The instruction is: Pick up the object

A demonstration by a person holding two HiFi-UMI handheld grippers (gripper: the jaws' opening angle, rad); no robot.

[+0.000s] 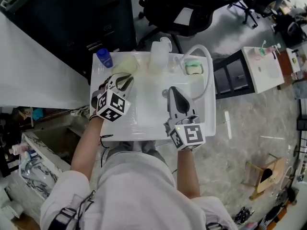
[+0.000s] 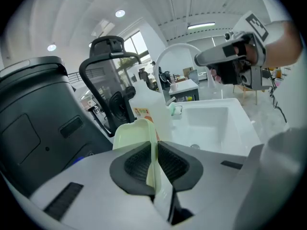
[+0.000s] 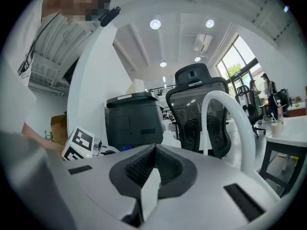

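Observation:
A flat pale green plastic piece [image 2: 133, 134] stands on edge between the jaws of my left gripper [image 2: 154, 158], which is shut on it. From the head view the same pale piece [image 1: 126, 65] shows just beyond the left gripper [image 1: 124, 81], over the left part of the white sink [image 1: 144, 128]. My right gripper [image 1: 176, 98] hovers over the basin's middle, shut, with nothing between its pads [image 3: 169, 166]. Its tips [image 3: 154, 158] point up toward the curved white tap [image 3: 225, 123].
On the sink's back edge stand a blue-capped bottle [image 1: 103, 57], a translucent white bottle [image 1: 159, 56] and a green sponge in a dish [image 1: 193, 68]. A white curved tap [image 1: 207, 75] arches at the right. A black office chair [image 1: 187, 8] and a dark cabinet [image 1: 72, 18] stand behind.

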